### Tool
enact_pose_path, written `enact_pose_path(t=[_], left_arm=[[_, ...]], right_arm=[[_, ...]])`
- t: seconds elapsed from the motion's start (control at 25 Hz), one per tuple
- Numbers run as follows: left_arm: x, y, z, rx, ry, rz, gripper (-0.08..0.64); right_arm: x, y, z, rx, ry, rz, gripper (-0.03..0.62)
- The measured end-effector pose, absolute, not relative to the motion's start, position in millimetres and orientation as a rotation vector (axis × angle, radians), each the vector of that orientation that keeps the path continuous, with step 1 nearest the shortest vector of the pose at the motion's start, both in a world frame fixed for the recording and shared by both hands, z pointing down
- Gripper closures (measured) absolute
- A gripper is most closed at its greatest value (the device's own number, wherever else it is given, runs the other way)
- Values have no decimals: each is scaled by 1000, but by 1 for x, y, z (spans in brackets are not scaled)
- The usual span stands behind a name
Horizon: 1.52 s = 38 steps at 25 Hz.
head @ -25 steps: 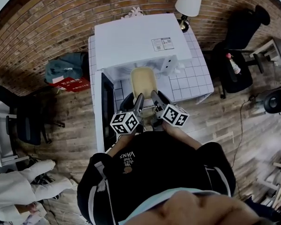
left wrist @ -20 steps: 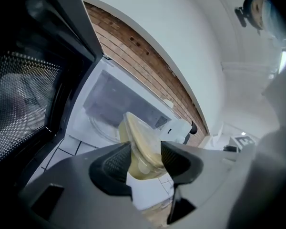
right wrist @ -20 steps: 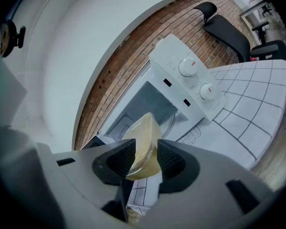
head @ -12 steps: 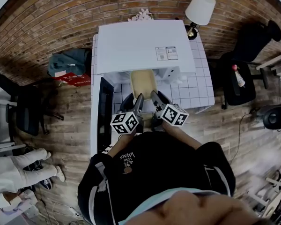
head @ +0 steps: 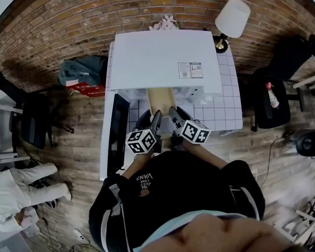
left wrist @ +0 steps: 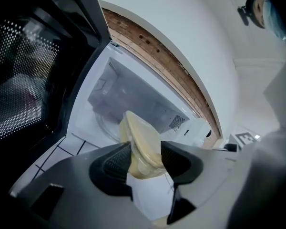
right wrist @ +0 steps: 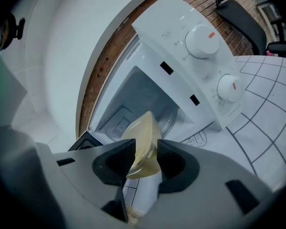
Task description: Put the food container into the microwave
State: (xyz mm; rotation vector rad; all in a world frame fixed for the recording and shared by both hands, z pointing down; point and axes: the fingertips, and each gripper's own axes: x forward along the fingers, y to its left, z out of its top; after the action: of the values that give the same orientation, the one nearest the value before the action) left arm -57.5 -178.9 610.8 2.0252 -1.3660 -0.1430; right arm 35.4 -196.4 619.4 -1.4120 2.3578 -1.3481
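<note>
A pale yellow food container (head: pixel 161 98) with a lid is held level in front of the open white microwave (head: pixel 163 59), its far end under the top's front edge. My left gripper (head: pixel 157 114) is shut on its near left rim, and the container (left wrist: pixel 140 144) shows pinched between the jaws. The right gripper (head: pixel 171 111) is shut on the near right rim, the container (right wrist: pixel 142 144) edge-on between its pads. Behind it the microwave cavity (left wrist: pixel 128 104) with a glass turntable stands open.
The microwave door (head: pixel 117 133) swings open to the left, dark window (left wrist: pixel 19 94) close by my left gripper. The control panel with two knobs (right wrist: pixel 200 39) is at the right. A white tiled table (head: pixel 226 114) carries the microwave. A lamp (head: pixel 230 22) stands behind.
The container has moved forward toward the microwave cavity with both grippers holding it; less of it shows below the microwave's top. The head view has shifted slightly.
</note>
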Motion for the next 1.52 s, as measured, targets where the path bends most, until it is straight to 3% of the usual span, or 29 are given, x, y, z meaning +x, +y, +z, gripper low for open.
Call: enact_pose_path(t=[1.52], left_arm=[[-68, -246, 641, 1943, -1343, -136, 359]], right_arm=[[19, -266, 640, -1439, 2409, -1374, 466]])
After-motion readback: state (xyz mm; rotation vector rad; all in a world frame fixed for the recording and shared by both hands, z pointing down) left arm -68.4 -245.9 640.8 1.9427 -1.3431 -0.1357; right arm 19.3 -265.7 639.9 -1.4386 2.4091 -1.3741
